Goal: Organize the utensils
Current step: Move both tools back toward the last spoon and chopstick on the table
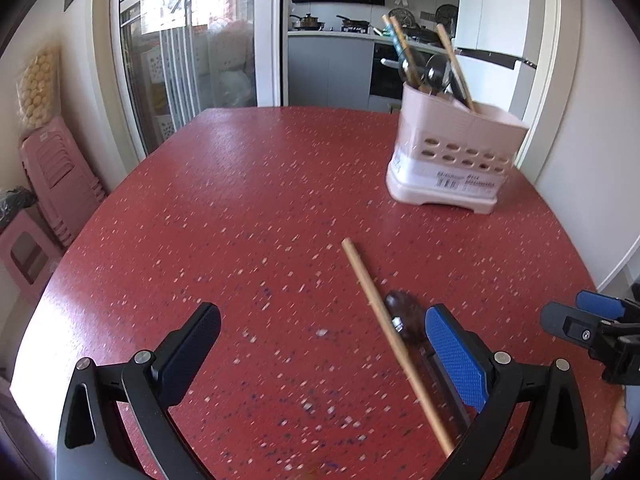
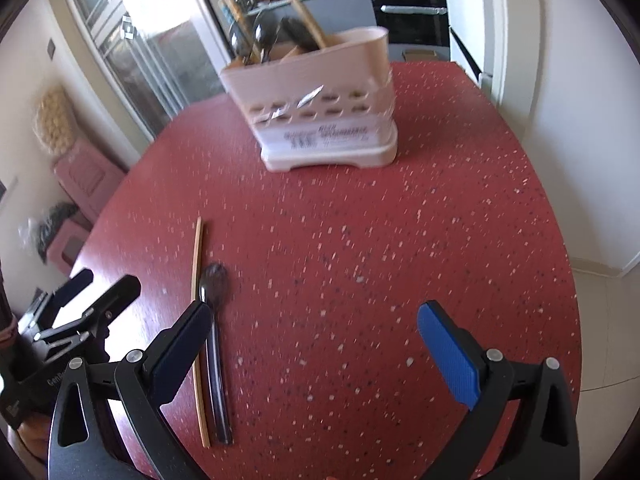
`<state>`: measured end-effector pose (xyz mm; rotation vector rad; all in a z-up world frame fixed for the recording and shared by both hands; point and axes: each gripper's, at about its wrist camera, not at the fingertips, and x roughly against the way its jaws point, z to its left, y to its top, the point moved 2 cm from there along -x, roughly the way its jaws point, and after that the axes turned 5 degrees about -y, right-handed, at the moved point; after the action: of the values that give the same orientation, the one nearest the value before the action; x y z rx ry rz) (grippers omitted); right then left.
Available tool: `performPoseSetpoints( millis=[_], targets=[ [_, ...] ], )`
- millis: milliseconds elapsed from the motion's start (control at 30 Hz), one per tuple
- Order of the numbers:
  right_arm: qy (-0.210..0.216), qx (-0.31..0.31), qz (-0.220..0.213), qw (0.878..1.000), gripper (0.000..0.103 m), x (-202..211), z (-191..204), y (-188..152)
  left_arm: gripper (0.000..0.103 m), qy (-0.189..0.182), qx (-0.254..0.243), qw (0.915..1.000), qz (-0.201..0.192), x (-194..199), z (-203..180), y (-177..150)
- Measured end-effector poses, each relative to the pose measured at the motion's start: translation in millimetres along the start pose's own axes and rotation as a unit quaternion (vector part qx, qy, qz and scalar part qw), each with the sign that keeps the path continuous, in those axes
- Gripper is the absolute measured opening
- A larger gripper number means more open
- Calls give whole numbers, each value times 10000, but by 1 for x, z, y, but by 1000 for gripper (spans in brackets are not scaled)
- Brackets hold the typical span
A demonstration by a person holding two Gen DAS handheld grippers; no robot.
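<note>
Two utensils are left on the red worktop (image 1: 260, 184): a single wooden chopstick (image 2: 197, 320) and a dark spoon (image 2: 214, 320), lying side by side and just about touching, well apart from the pink utensil holder (image 1: 452, 152) at the far side, which already has chopsticks and spoons standing in it. Both the left gripper (image 1: 324, 344) and the right gripper (image 2: 316, 340) hover above the worktop with their fingers spread wide and nothing between them. The step in hand looks like picking up one of the two loose pieces. Because they lie so close together, a clean grasp probably means coming down over just one of them with the fingers straddling it crosswise, near the middle of its length so it does not tip when lifted. The chopstick is thin and lies flat, so the pads must reach almost down to the surface before closing. Both views are slightly blurred.
</note>
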<state>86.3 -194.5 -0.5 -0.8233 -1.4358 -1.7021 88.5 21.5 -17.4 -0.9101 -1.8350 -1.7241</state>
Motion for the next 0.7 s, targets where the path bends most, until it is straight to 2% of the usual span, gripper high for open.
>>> performPoseSetpoints(
  millis=[333,567,700],
  targets=[
    [-38,363,496,9981,103,-22,28,-18,103,234,304,9984,413,-10,30,-24],
    [-209,613,734,9952,103,-34,47,-25,103,265,398,9977,490,-11,38,-32],
    [-235,712,803,9940,97,-39,54,-25,103,307,413,9975,493,-10,40,-34]
  ],
)
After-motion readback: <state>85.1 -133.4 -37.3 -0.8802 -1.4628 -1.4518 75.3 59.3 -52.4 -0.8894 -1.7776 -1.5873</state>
